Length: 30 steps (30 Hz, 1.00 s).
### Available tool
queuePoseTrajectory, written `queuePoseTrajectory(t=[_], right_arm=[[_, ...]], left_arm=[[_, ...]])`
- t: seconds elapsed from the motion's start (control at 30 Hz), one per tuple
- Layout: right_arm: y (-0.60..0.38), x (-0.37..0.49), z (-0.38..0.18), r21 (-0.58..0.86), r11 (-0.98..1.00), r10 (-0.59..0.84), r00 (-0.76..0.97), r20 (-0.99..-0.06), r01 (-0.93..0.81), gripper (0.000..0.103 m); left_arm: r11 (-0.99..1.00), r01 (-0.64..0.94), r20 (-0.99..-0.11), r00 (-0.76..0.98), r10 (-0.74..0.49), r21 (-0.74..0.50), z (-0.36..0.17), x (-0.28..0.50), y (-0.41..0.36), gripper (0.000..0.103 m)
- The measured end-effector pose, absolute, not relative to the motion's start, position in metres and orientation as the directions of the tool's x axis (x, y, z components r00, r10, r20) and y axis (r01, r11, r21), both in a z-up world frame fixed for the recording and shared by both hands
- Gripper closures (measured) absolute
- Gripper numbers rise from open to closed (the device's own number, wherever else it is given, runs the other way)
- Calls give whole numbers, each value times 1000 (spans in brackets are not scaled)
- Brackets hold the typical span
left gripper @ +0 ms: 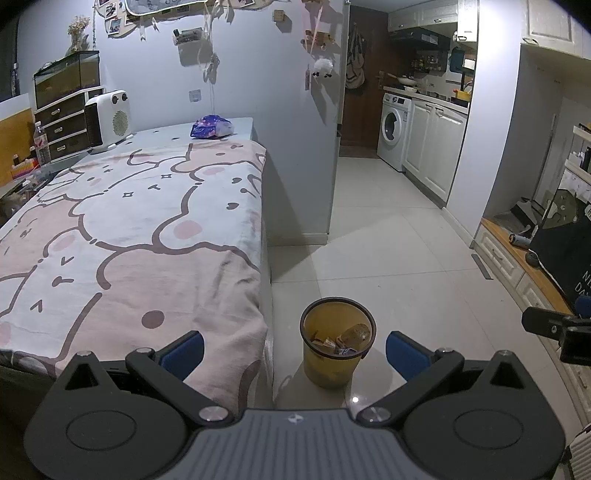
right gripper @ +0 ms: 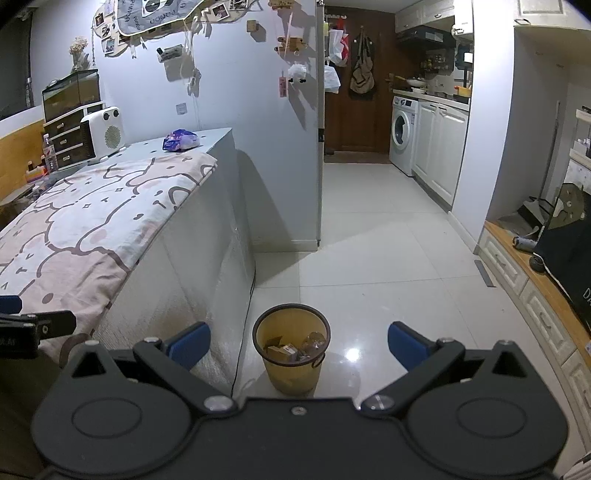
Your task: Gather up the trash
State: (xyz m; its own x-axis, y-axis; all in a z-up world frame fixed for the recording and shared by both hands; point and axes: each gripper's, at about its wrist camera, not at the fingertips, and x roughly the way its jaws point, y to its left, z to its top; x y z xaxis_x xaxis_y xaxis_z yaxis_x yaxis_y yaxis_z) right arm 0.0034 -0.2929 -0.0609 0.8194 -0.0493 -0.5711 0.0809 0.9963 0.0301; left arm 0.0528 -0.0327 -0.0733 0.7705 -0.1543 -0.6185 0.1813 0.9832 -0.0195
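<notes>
Here, yellow trash bin (left gripper: pixel 337 347) on floor between left gripper (left gripper: pixel 294 354) pads, both grippers spread apart, empty, right gripper (right gripper: pixel 298 345) likewise.

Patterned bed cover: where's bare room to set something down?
Most of the pink-and-white patterned bed cover lies bare. The grey ledge beyond it holds a white heater and a crumpled purple wrapper. The bed's far-left edge is cluttered. The tiled floor beyond the amber bin is open.

A small home — a studio flat. At left a bed (left gripper: pixel 129 229) under a pink cartoon blanket (left gripper: pixel 155 206); on the wall in the upper left, pinned photos (right gripper: pixel 107 33); in the upper right a kitchen nook with a washing machine (left gripper: pixel 394 129), white cabinets (left gripper: pixel 432 147) and a stove — all on pale floor tiles (left gripper: pixel 388 251).
</notes>
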Motion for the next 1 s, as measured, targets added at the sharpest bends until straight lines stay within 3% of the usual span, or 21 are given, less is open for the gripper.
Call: queuePoseTrajectory(t=[1.0], right_arm=[[-291,3,-61,28,996,-53,817,-575,84,0]], left_arm=[[984,176,-617,772,-152,-23,-74,52,-30,0]])
